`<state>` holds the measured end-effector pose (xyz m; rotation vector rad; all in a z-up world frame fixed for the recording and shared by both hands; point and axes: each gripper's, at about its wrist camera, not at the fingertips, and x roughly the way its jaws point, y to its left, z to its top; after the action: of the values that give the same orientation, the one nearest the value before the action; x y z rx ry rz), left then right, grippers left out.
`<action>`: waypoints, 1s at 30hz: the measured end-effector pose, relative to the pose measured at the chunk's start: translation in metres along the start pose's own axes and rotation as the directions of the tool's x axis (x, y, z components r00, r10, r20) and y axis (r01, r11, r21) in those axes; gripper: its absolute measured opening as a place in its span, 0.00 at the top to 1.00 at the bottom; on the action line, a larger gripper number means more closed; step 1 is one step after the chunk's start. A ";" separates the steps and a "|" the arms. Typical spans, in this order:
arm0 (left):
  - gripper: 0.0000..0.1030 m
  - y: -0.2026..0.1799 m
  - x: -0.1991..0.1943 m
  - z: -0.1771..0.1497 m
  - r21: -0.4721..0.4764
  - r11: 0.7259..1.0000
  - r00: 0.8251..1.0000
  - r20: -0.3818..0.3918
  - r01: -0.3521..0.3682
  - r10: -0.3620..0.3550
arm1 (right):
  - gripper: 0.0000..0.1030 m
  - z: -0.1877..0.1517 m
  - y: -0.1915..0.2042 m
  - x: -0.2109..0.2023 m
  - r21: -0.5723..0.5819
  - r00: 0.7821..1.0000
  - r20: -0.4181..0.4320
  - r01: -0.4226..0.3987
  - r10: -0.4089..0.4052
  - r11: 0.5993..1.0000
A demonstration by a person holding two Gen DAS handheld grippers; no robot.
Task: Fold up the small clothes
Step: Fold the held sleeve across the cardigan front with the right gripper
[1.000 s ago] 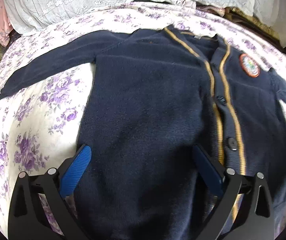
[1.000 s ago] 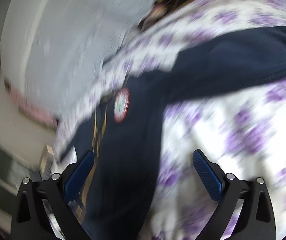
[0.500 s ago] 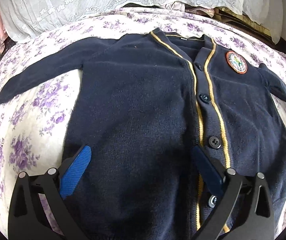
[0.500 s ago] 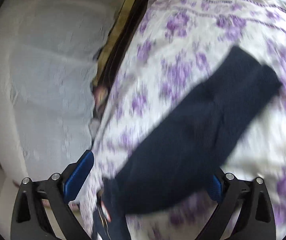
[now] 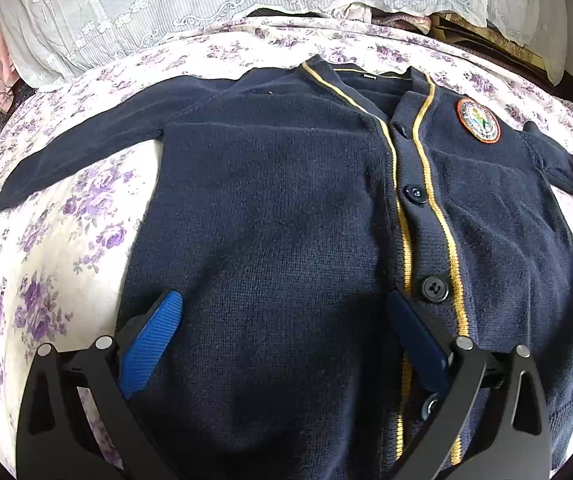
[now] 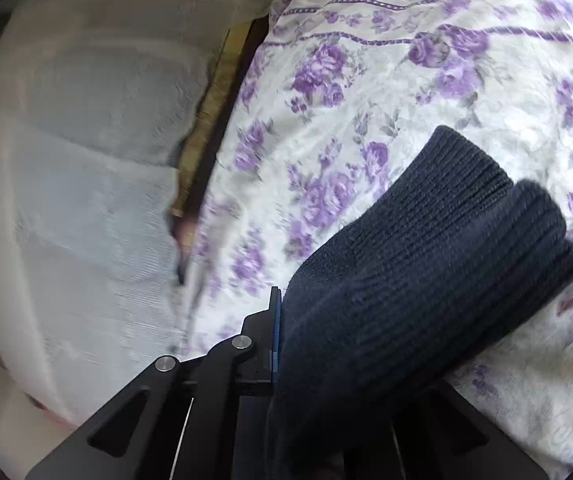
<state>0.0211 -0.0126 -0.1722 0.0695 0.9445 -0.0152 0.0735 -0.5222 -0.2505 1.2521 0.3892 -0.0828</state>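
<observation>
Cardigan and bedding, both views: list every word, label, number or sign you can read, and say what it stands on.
No text can be read in either view.
Round badge on the cardigan chest: lettering around its rim, too small to read.
Small neck label inside the collar: no legible print.
Right wrist view, sleeve cuff and floral bedspread: no text.

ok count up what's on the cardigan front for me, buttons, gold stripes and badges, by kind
Buttons, dark navy: 4 showing, e.g.; the lowest is partly behind the left gripper
Gold stripes down the placket: 2, e.g.
Round orange-rimmed badges: 1
Total: 7 on the one cardigan
</observation>
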 end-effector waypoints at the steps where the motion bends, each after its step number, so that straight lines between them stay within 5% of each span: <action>1: 0.04 0.000 -0.002 0.000 0.003 1.000 1.000 0.004 -0.002 0.002 | 0.93 0.000 0.002 -0.003 -0.004 1.000 0.004 -0.010 0.010 1.000; 7: 0.04 -0.020 -0.043 0.019 0.084 0.996 0.994 0.109 -0.001 -0.008 | 0.94 0.002 0.031 -0.042 -0.065 0.992 0.073 -0.096 0.101 0.993; 10: 0.04 -0.050 -0.056 0.042 0.154 0.988 0.990 0.138 0.018 -0.039 | 0.94 0.004 0.033 -0.043 -0.146 0.996 0.087 0.021 -0.009 0.989; 12: 0.04 -0.075 -0.052 0.060 0.207 0.978 0.991 0.129 0.007 -0.034 | 0.94 0.006 0.001 -0.029 -0.016 0.994 0.047 0.101 -0.100 0.995; 14: 0.04 -0.102 -0.039 0.081 0.256 0.967 0.992 0.123 0.008 -0.041 | 0.98 0.009 -0.015 -0.028 0.074 0.997 0.030 0.073 -0.075 0.995; 18: 0.04 -0.138 -0.005 0.126 0.214 0.977 0.997 0.063 0.019 -0.034 | 0.96 0.007 -0.002 -0.040 0.034 0.992 0.087 0.086 -0.089 0.996; 21: 0.04 -0.155 0.015 0.151 0.150 0.987 0.998 0.024 0.051 -0.055 | 0.97 0.001 0.003 -0.058 0.103 0.991 0.136 -0.029 0.015 0.994; 24: 0.04 -0.169 0.041 0.161 0.121 0.990 0.997 -0.017 0.076 -0.075 | 0.97 -0.004 0.038 -0.077 -0.034 0.978 0.202 -0.056 0.062 0.998; 26: 0.04 -0.186 0.081 0.151 0.178 0.982 0.988 -0.147 0.068 -0.041 | 0.97 -0.007 0.041 -0.074 -0.067 0.980 0.199 -0.007 0.021 0.998; 30: 0.04 -0.180 0.089 0.132 0.149 0.983 0.993 -0.065 0.108 -0.099 | 0.96 -0.003 -0.001 -0.059 0.111 0.984 0.152 0.078 -0.094 0.991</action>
<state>0.1728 -0.1990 -0.1769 0.1625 1.0026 -0.1823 0.0180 -0.5288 -0.2323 1.3223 0.3053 -0.2771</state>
